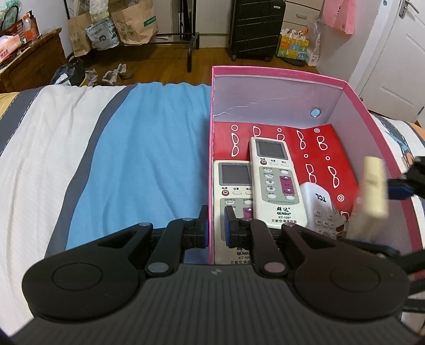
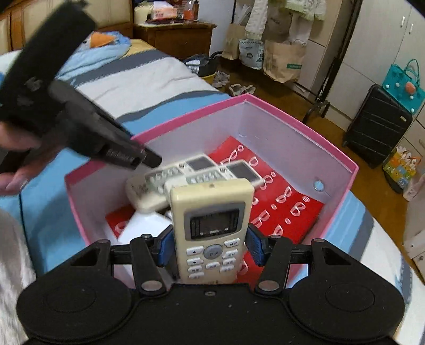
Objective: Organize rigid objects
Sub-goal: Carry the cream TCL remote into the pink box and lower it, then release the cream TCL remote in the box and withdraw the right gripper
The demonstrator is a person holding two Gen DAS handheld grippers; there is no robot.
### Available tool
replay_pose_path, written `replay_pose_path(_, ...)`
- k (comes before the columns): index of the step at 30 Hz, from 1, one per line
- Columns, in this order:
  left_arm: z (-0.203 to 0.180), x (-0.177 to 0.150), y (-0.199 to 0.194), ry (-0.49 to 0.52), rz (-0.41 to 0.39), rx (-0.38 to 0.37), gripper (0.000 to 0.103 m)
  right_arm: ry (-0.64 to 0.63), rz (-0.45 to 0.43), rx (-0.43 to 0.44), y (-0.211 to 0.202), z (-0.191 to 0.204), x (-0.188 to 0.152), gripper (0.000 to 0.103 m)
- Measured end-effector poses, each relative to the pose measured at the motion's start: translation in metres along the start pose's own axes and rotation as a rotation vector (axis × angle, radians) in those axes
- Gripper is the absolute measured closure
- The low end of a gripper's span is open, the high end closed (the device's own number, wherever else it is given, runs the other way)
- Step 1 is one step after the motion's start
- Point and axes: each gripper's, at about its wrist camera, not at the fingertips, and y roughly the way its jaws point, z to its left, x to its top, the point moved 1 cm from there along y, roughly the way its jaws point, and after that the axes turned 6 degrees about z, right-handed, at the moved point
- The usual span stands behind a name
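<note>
A pink box (image 1: 279, 71) with a red patterned floor stands on the bed. In it lie two white QUNDA remotes (image 1: 276, 183) (image 1: 233, 191) and a white TCL remote (image 1: 320, 209). My left gripper (image 1: 215, 228) straddles the box's left wall, its jaws close together with the wall between them. My right gripper (image 2: 209, 245) holds a cream remote (image 2: 212, 228) over the box (image 2: 292, 119); the right pad stands slightly off it. That remote shows blurred in the left wrist view (image 1: 372, 191). The left gripper shows blurred at the upper left of the right wrist view (image 2: 114, 148).
The bed has a blue, white and grey striped cover (image 1: 127, 164). Beyond it are a wooden floor, paper bags (image 1: 132, 24), a black suitcase (image 1: 256, 26), a clothes rack base and a white door (image 1: 393, 53). A wooden nightstand (image 1: 29, 61) stands at the left.
</note>
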Motion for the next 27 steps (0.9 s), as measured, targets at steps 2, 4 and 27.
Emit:
replay_pose_path(2, 0.0, 0.0, 0.002, -0.003, 0.007, 0.0, 0.092, 0.06, -0.037, 0.018, -0.002, -0.007, 0.001, 0.04)
replay_pose_path(4, -0.001, 0.0, 0.003, 0.002, 0.011, 0.006, 0.092, 0.112, -0.081, 0.044, -0.013, -0.015, -0.004, 0.035)
replay_pose_path(27, -0.005, 0.004, 0.003, -0.027, 0.034, 0.047, 0.092, 0.496, -0.017, 0.024, -0.002, -0.149, -0.126, 0.029)
